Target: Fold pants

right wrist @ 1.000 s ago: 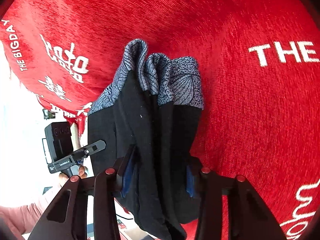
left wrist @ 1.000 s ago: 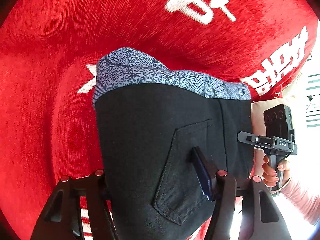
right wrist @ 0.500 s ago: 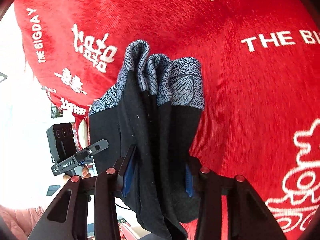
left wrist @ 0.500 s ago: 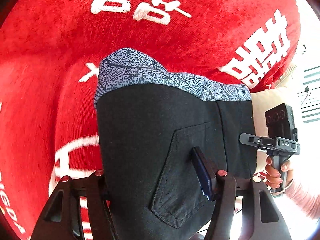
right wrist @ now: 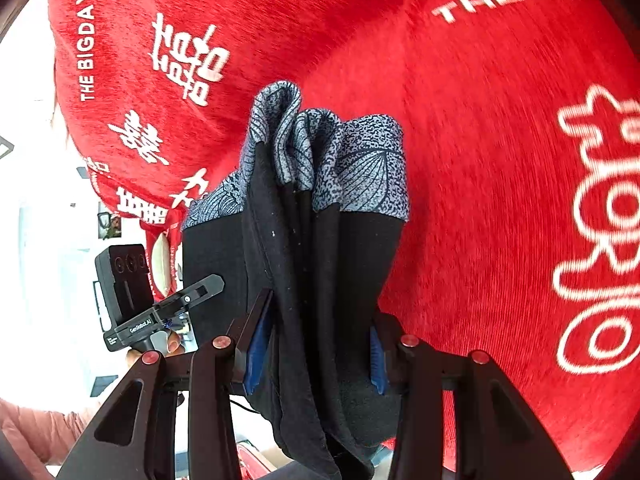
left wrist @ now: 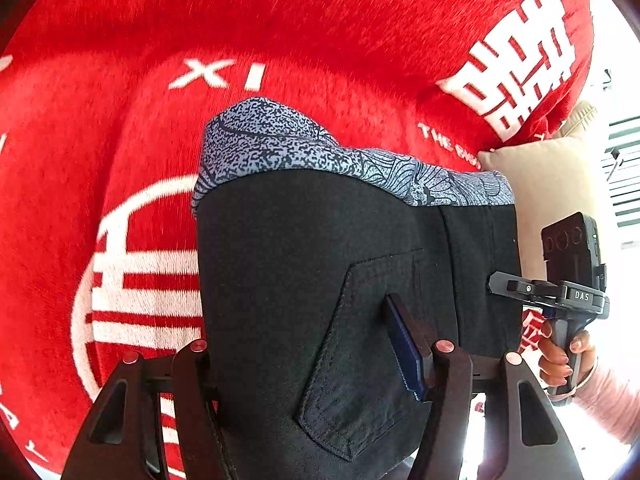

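**Above the red blanket: pants carried, not yet laid**

Over the red blanket [left wrist: 120, 140] with white lettering, the black pants [left wrist: 304, 280] hang bunched, patterned blue-grey cuffs [right wrist: 328, 152] farthest from the cameras. The left tool [left wrist: 308, 360] is clamped on the cloth beside the back pocket [left wrist: 360, 360]; the right tool [right wrist: 316, 344] pinches several gathered layers. Against half a second ago, the grips look unchanged while the lettering underneath has slid, so the pair is being carried across. Laying flat probably comes next

A red blanket [left wrist: 320, 40] with white lettering fills the view; a beige cushion [left wrist: 560, 184] and bright window slats [left wrist: 624, 168] sit at three o'clock.
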`<state>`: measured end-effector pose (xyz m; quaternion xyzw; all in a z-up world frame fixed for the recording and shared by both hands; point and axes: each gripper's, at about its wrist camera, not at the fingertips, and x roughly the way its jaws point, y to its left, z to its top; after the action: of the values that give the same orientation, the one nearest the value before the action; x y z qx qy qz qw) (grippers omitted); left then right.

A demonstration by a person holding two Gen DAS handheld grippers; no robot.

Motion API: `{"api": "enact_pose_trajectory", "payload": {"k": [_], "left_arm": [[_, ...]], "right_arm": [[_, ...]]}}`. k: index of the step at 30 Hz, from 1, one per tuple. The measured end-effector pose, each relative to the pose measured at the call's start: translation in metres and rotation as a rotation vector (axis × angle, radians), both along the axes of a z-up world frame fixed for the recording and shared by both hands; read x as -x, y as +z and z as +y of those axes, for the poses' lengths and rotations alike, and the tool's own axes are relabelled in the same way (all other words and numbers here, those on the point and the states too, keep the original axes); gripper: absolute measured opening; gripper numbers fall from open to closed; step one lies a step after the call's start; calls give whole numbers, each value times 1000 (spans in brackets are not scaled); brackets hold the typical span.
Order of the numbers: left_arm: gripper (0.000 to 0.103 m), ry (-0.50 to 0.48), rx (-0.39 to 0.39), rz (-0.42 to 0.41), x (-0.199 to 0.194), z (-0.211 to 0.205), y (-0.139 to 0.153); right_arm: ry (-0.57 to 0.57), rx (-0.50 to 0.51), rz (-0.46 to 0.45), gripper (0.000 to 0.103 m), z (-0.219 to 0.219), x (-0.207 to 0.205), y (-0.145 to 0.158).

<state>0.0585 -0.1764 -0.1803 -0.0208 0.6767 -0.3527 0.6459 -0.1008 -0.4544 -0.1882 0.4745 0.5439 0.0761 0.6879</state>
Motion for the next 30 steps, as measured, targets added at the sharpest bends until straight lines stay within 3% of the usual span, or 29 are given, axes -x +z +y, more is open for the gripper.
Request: {"api": "enact_pose_trajectory", "payload": {"k": [3,5,7,12,21,25,26,30], "left_arm": [[65,4,5,-5,3,5,-17],[78,15,8,-24,4,9,-19],[88,18,-38,-69,6,10,-20],[89,-2,-92,-137,9,8,-13],[89,-23,-334,-329,38,5,21],[90,-51,-354,-352,54,5,41],[103,-61,-352,-354,59,5,46],[103,-76,-346,-336,72,8,61]], "right_arm": [[8,51,7,46,7,3,-9],[11,92,-1,49,9,4,-12],[13,123,4,54,10,5,-14],[11,224,26,65,15,10,-9],[9,449,228,79,27,11,20],[15,554,272,79,37,23,45],[13,562,272,81,42,26,51],[-15,595,260,82,59,40,69]]}}
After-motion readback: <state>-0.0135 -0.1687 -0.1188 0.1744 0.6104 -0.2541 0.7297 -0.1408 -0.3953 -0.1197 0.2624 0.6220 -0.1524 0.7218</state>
